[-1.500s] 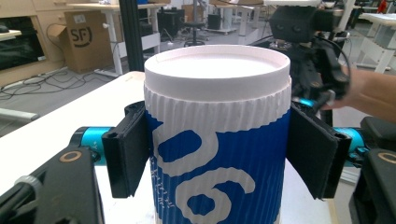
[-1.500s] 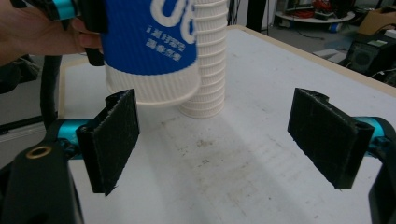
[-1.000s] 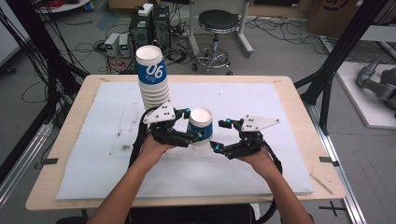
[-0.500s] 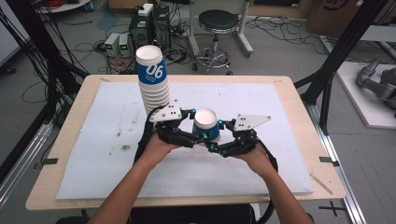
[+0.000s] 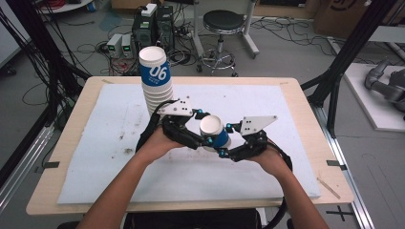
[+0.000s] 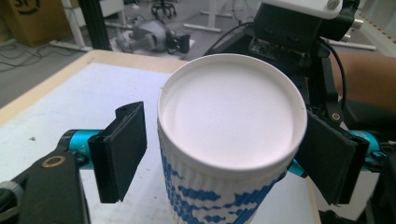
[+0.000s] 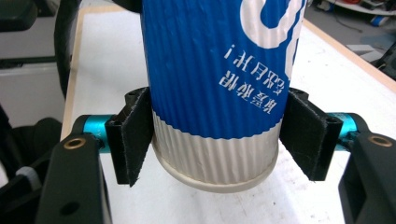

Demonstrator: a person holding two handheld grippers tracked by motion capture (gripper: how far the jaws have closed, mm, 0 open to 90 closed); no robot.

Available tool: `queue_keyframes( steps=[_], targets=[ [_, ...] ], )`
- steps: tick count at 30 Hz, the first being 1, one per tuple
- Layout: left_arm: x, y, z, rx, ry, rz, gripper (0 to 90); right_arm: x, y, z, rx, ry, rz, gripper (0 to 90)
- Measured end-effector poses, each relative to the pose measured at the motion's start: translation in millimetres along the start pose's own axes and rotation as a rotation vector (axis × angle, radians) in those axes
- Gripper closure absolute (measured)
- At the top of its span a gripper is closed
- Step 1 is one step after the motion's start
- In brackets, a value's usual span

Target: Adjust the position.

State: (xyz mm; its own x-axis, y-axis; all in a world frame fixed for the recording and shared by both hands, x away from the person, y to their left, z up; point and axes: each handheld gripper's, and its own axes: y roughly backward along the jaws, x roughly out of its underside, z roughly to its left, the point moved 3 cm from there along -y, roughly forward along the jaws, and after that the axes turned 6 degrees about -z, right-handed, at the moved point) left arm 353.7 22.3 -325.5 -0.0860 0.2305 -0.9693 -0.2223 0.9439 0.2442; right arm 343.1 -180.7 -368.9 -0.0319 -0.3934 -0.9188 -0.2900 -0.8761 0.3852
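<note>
Near the table's middle, the blue-and-white ribbed paper cup [image 5: 213, 131] is clamped in the right gripper [image 5: 222, 145]; the left gripper [image 5: 203, 130], jaws just opening, has released it. Stacking on the far-left tall cup stack [image 5: 155, 78] remains.

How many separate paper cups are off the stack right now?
1. The single paper cup sits between the grippers, clamped by the right gripper. The stack of cups stands behind; nested cups there can't be counted exactly.
</note>
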Motion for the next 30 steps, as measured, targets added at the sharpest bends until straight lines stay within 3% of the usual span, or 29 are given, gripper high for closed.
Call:
queue_keyframes(
  steps=[2, 4, 6, 9, 11, 13, 17, 24, 26, 28, 30],
  targets=[
    [1.7, -2.2, -0.5, 0.037, -0.01, 0.01, 25.4, 0.1, 0.4, 0.7, -0.01, -0.001, 0.027, 30.4],
    [2.6, -3.6, -1.4, 0.047, -0.024, 0.017, 29.4, 1.1, 1.1, 0.4, -0.012, 0.009, 0.043, 30.4],
    [2.6, -2.9, -0.5, 0.053, -0.012, 0.008, 30.0, 2.3, 2.1, 0.6, -0.015, 0.001, 0.037, 28.0],
    [4.2, 0.8, 4.2, 0.018, -0.006, -0.003, 30.0, 1.5, 6.4, -1.2, 0.018, -0.048, -0.048, 19.7],
    [4.8, 4.8, 6.8, 0.005, 0.025, -0.054, 30.3, 0.8, 13.8, -3.9, 0.036, -0.109, -0.126, 19.0],
    [4.5, 6.9, 7.1, 0.012, 0.045, -0.105, 30.5, 1.2, 16.1, -4.7, 0.029, -0.138, -0.155, 19.0],
    [2.9, 4.8, 4.0, 0.038, 0.061, -0.15, 30.7, 3.0, 7.1, -3.7, 0.027, -0.118, -0.117, 18.5],
    [6.4, 2.3, 1.2, 0.045, 0.054, -0.094, 30.1, 3.9, 5.5, -2.6, -0.016, -0.039, -0.075, 29.2],
    [7.1, 0.5, -0.8, 0.024, 0.022, -0.06, 28.3, 4.0, 6.5, -2.6, -0.021, -0.024, -0.05, 30.1],
    [6.3, -0.5, -1.1, 0.004, 0.028, -0.038, 20.8, 3.2, 7.8, -3.8, -0.023, -0.013, -0.032, 30.5],
    [4.5, 0.8, -0.2, 0.001, 0.02, -0.031, 19.5, 2.4, 8.7, -4.8, -0.022, 0.001, -0.006, 30.5]
  ],
)
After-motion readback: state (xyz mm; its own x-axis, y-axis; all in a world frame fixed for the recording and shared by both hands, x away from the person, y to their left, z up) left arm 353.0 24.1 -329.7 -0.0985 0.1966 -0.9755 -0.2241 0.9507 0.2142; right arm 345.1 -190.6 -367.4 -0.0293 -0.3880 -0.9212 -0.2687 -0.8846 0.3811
